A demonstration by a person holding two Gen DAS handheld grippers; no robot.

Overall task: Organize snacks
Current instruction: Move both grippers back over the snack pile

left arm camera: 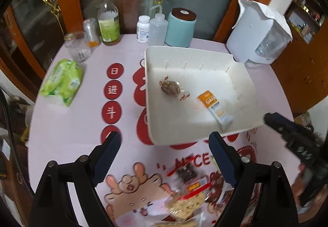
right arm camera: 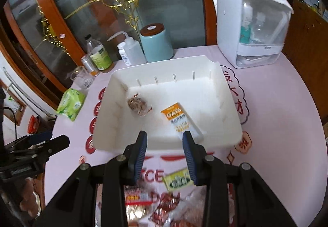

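Observation:
A white tray [left arm camera: 176,52] stands on the round pink table; it also shows in the right wrist view [right arm camera: 164,63]. In it lie a clear-wrapped brown snack [left arm camera: 170,87] [right arm camera: 137,105] and an orange-and-white oats sachet [left arm camera: 215,107] [right arm camera: 180,119]. My left gripper [left arm camera: 164,140] is open and empty, above the table before the tray's near rim. My right gripper [right arm camera: 164,137] is open and empty, over the tray's near rim; it shows in the left wrist view [left arm camera: 291,132]. Loose snack packets [left arm camera: 190,198] lie near me, among them a green packet [right arm camera: 178,181].
Along the far edge stand a glass [left arm camera: 78,46], a can [left arm camera: 91,31], a bottle [left arm camera: 108,20], a pill bottle [left arm camera: 143,29], a squeeze bottle [left arm camera: 156,28], a blue canister [left arm camera: 180,27] and a white appliance [left arm camera: 258,32]. A green tissue pack [left arm camera: 62,81] lies left.

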